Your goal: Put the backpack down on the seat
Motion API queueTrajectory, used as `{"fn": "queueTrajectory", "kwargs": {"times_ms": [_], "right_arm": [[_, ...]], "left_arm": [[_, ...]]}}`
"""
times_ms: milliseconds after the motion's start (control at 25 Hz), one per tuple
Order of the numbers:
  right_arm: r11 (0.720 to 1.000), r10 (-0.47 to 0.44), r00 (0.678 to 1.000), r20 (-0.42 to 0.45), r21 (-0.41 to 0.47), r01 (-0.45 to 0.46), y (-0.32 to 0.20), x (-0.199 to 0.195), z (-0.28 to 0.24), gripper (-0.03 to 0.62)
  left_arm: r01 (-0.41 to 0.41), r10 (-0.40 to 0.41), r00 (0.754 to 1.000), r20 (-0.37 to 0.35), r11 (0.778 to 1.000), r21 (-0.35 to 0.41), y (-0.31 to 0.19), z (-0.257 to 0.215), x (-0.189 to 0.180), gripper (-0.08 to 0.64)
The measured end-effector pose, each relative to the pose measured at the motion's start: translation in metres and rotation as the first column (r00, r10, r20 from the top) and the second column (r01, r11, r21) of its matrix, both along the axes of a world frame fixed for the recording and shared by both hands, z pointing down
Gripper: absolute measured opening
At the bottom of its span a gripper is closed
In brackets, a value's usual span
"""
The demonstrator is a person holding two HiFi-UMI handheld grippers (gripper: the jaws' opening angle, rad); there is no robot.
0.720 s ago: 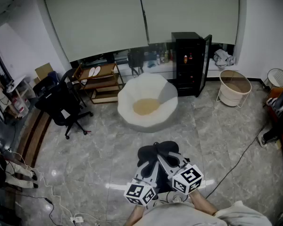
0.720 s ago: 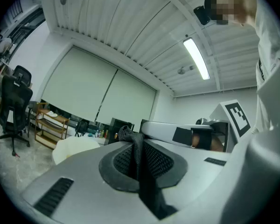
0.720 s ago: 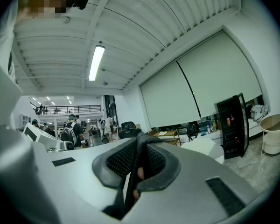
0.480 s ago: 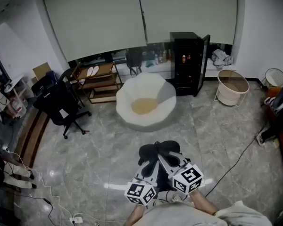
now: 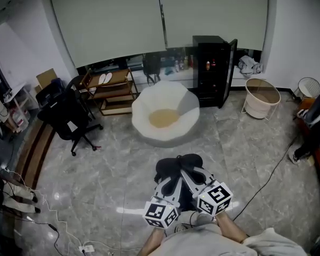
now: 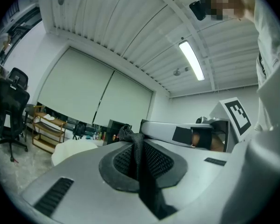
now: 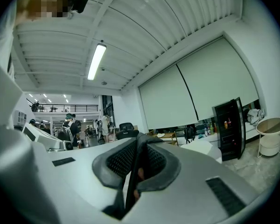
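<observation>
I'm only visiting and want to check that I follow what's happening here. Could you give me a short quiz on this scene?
1. True or false: the backpack already lies on the white seat.
2. What does the left claw pinch? A) a black strap B) a slipper C) nothing
3. Fill in: in the head view, the black office chair stands to the seat's ___.

Key: 1 false; the left claw and the right claw hold it short of the seat. 2 A. 3 left.
</observation>
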State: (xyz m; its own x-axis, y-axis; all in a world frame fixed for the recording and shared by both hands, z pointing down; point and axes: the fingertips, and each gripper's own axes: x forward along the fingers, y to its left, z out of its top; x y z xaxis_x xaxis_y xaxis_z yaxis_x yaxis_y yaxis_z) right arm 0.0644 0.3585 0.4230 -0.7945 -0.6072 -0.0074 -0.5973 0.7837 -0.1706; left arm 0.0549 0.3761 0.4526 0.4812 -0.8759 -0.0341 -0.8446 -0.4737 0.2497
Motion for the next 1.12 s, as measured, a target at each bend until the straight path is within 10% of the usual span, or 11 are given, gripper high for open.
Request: {"fn": "queueTrajectory", "kwargs": {"times_ms": [1120], "right_arm": [[1.0, -0.004, 1.0, -0.022, -0.024, 0.004, -0.079, -0.036, 0.028, 0.043]], "left_arm": [[0.015, -0.014, 1.0, 0.014, 0.999, -0.051, -0.078, 0.029, -0.035, 0.048]]}}
